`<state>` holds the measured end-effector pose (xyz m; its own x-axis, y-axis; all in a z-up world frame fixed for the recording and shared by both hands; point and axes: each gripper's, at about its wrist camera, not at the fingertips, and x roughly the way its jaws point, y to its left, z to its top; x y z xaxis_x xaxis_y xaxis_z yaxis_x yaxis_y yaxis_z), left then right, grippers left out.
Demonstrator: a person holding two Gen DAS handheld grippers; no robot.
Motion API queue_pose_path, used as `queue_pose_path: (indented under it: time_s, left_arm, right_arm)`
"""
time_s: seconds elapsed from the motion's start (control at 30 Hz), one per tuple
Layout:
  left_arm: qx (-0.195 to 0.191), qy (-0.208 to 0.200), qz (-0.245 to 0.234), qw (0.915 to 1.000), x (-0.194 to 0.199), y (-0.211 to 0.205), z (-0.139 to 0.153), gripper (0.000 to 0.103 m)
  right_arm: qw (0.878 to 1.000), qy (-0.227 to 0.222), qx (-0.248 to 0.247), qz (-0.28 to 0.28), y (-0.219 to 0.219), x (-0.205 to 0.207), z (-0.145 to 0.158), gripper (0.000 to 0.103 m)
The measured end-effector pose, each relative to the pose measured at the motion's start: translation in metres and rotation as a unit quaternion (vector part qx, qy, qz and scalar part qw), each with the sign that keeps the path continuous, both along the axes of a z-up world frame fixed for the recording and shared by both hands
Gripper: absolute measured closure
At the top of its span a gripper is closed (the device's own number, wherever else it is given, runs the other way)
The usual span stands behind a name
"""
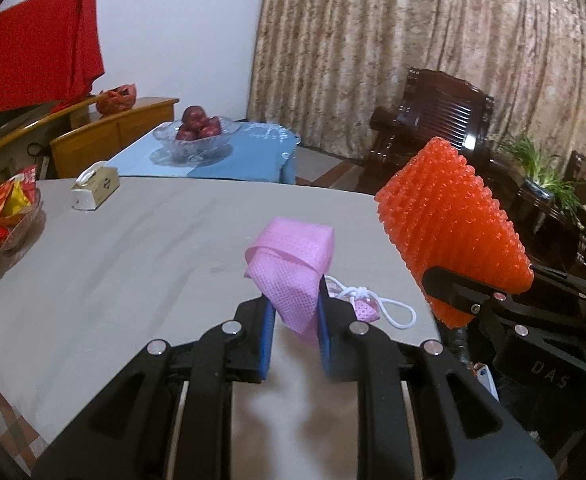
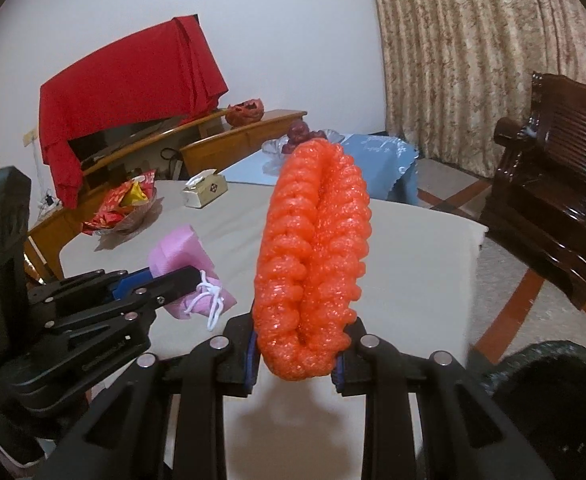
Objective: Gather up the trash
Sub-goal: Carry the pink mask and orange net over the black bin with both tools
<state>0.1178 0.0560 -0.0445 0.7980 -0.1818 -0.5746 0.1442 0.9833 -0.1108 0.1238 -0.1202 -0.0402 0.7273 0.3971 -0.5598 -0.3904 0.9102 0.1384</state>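
The left hand-held gripper (image 1: 293, 312) is pinching a pink mesh fabric bag (image 1: 293, 264) between its blue-padded fingers (image 1: 268, 320), holding it up just above the grey bench (image 1: 133, 260); the bag's white drawstring (image 1: 389, 308) trails out toward 3 o'clock from the fingertips in the left wrist view and seems to rest on the bench top. The right hand-held gripper (image 2: 297, 360) is clamped on an orange foam fruit net (image 2: 313, 260), which stands upright between its fingers and rises toward 12 o'clock in the right wrist view. In the left wrist view that orange net (image 1: 453, 232) sits at 3 o'clock, lifted clear of the bench edge. A dark-lined trash bin (image 2: 553, 392) shows at 4 o'clock in the right wrist view, beside the bench corner. Farther across the bench, a tissue box (image 1: 95, 190) lies at 10 o'clock in the left wrist view, with a dish of red snack packets (image 1: 5, 216) at 9 o'clock. A glass bowl of red fruit (image 1: 197, 132) stands on a blue-covered table beyond.
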Motion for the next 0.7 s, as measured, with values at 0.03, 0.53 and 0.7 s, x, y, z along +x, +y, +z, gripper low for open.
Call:
queue_pose_path:
  time_s: [0.03,0.53,0.7]
  left_arm:
    - [0.001,-0.001,-0.002,1.0000,-0.003,-0.004,0.002,0.085]
    - [-0.006,-0.017,-0.077,0.9969,-0.051,-0.079,0.020,0.085]
    - [-0.002,-0.021,-0.107,0.9940,-0.060,-0.107,0.021,0.085]
  right_arm:
    - [1.000,-0.001,0.000,-0.002,-0.003,-0.004,0.001,0.076]
    - [0.997,-0.025,-0.006,-0.070,-0.073,-0.070,0.017,0.076]
    - [0.994,-0.031,-0.005,-0.101,-0.102,-0.086,0.020,0.076]
